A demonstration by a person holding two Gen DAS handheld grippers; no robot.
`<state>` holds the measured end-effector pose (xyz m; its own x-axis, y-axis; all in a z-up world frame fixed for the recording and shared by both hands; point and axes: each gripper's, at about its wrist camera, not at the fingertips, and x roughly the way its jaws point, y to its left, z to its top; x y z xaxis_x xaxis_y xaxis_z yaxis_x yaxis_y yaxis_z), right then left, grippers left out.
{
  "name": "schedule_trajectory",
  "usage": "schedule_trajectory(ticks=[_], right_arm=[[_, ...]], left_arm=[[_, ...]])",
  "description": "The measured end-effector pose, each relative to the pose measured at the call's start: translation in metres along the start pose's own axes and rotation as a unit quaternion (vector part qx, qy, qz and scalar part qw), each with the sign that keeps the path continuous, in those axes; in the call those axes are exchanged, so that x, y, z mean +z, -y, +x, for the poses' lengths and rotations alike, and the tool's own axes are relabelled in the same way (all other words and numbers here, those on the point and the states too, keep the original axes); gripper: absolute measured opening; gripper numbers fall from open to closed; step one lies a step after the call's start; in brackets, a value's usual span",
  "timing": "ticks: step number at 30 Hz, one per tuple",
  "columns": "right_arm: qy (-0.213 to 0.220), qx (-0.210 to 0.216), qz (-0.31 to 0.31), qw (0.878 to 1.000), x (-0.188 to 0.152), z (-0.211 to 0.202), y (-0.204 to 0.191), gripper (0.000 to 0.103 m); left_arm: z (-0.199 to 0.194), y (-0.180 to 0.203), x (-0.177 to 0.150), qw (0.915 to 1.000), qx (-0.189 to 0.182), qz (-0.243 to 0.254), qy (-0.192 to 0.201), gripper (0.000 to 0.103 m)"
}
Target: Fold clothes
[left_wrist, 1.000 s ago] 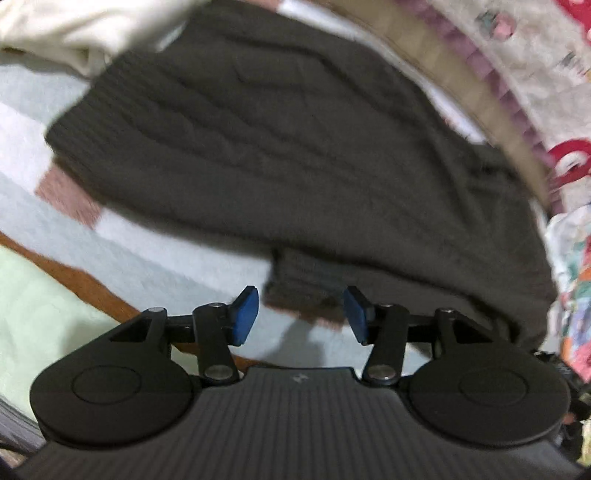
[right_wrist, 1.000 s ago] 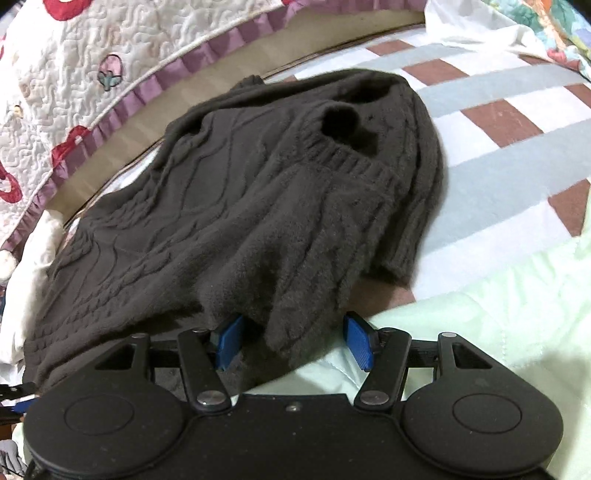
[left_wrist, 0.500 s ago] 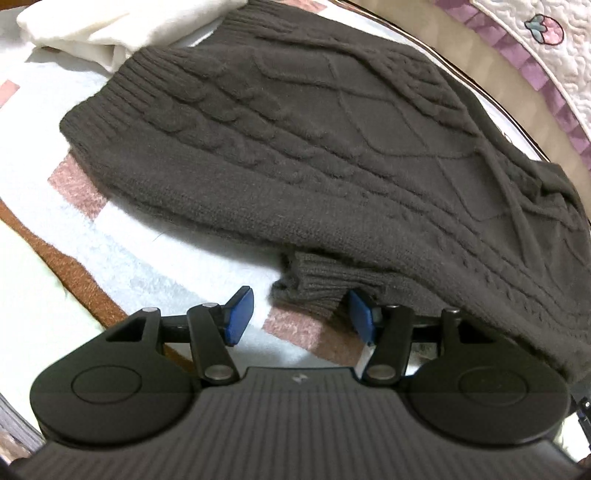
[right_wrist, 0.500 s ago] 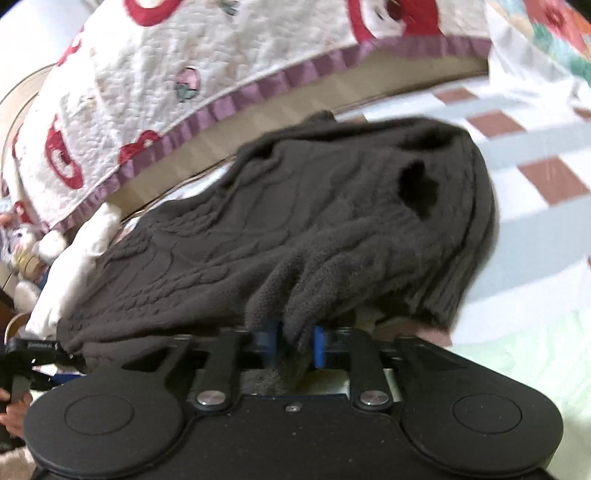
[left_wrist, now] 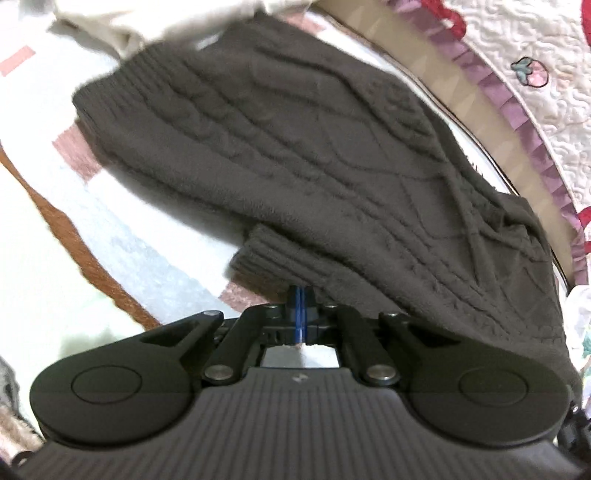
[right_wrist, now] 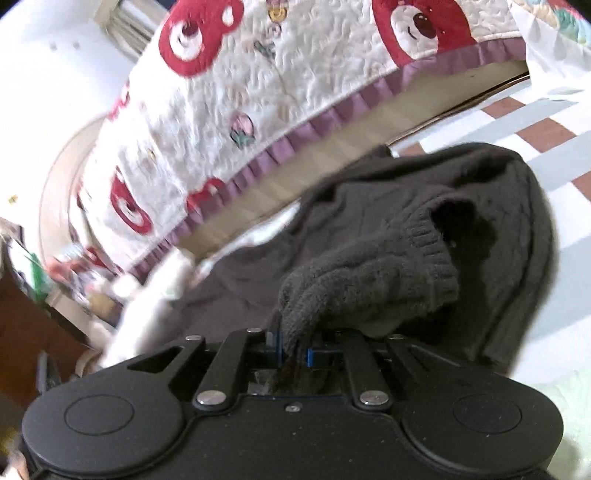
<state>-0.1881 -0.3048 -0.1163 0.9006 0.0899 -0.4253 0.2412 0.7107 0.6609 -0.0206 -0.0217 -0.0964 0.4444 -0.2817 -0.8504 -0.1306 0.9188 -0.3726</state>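
Observation:
A dark brown cable-knit sweater (left_wrist: 314,166) lies spread on a striped blanket. In the left wrist view its ribbed cuff (left_wrist: 273,258) sticks out toward me. My left gripper (left_wrist: 299,293) is shut, blue pads pressed together right under the cuff's edge; I cannot tell whether any knit is caught. In the right wrist view, the right gripper (right_wrist: 293,343) has its jaws closing on a bunched fold of the sweater (right_wrist: 369,258) near the ribbed neck opening (right_wrist: 461,229). The pads press the knit, and the fold is lifted off the blanket.
The blanket (left_wrist: 110,229) has white, grey-blue and brown stripes. A white cloth (left_wrist: 147,22) lies past the sweater's hem. A quilt with red bears and a purple frill (right_wrist: 277,74) hangs along the far side. Pale green bedding (right_wrist: 569,424) lies at the near right.
The left jaws closed from wide apart by the cuff. The right jaws closed on the sweater fold and raised it, and that view tilted up toward the quilt.

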Motion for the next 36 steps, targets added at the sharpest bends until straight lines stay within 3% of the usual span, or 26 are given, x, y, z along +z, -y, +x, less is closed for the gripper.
schedule_trajectory(ticks=[3,4,6,10,13,14,15,16,17,18,21,24,28,31,36], right_arm=[[-0.007,-0.011,0.001,1.0,0.002,0.004,0.003,0.014],[-0.009,-0.006,0.002,1.0,0.001,0.004,0.003,0.014],[-0.01,0.009,0.004,1.0,0.001,0.003,0.003,0.014],[-0.008,0.062,0.026,0.998,0.005,0.0,0.006,0.014],[-0.012,0.063,0.018,0.998,0.006,0.0,0.004,0.014],[-0.017,0.059,0.013,0.998,0.006,0.001,0.003,0.014],[-0.022,0.055,0.009,0.998,0.005,0.003,0.002,0.014],[-0.027,0.048,0.004,0.998,0.005,0.004,0.002,0.015],[-0.033,0.035,-0.004,0.999,0.004,0.006,0.0,0.018],[-0.038,0.014,-0.015,0.999,0.002,0.008,-0.002,0.022],[-0.058,-0.04,-0.036,0.997,-0.003,0.017,-0.004,0.024],[-0.061,-0.037,-0.039,0.997,0.001,0.012,-0.001,0.02],[-0.066,-0.024,-0.088,0.994,0.014,0.001,-0.012,0.013],[-0.061,0.005,-0.093,0.994,0.023,-0.005,-0.016,0.011],[-0.017,0.106,-0.034,0.994,0.047,-0.039,-0.021,0.01]], left_arm=[[-0.004,0.0,-0.003,1.0,-0.001,0.002,0.005,0.01],[-0.004,-0.002,-0.003,1.0,-0.003,-0.005,0.002,0.027],[-0.004,-0.005,-0.004,0.9998,-0.008,-0.016,0.001,0.052],[-0.002,-0.003,-0.006,0.9999,-0.004,-0.011,0.002,0.056],[0.01,0.002,-0.006,0.9999,0.0,-0.008,-0.007,0.07],[0.017,0.003,-0.005,0.9998,0.005,-0.012,-0.013,0.071],[0.023,0.006,-0.003,0.9996,0.011,-0.008,-0.024,0.066],[0.028,0.01,-0.002,0.999,0.025,0.001,-0.037,0.036],[0.026,0.017,-0.002,0.9988,0.031,0.022,-0.031,0.021],[0.023,0.025,-0.002,0.9981,0.037,0.043,-0.024,0.015],[-0.008,0.041,-0.011,0.9954,0.048,0.077,0.031,0.012],[-0.042,0.037,-0.019,0.9953,0.033,0.079,0.045,0.011],[-0.086,0.029,-0.032,0.9929,0.016,0.108,0.048,0.011],[-0.107,0.024,-0.033,0.9926,0.004,0.11,0.051,0.011],[-0.153,0.017,-0.03,0.9912,-0.015,0.112,0.069,0.011]])
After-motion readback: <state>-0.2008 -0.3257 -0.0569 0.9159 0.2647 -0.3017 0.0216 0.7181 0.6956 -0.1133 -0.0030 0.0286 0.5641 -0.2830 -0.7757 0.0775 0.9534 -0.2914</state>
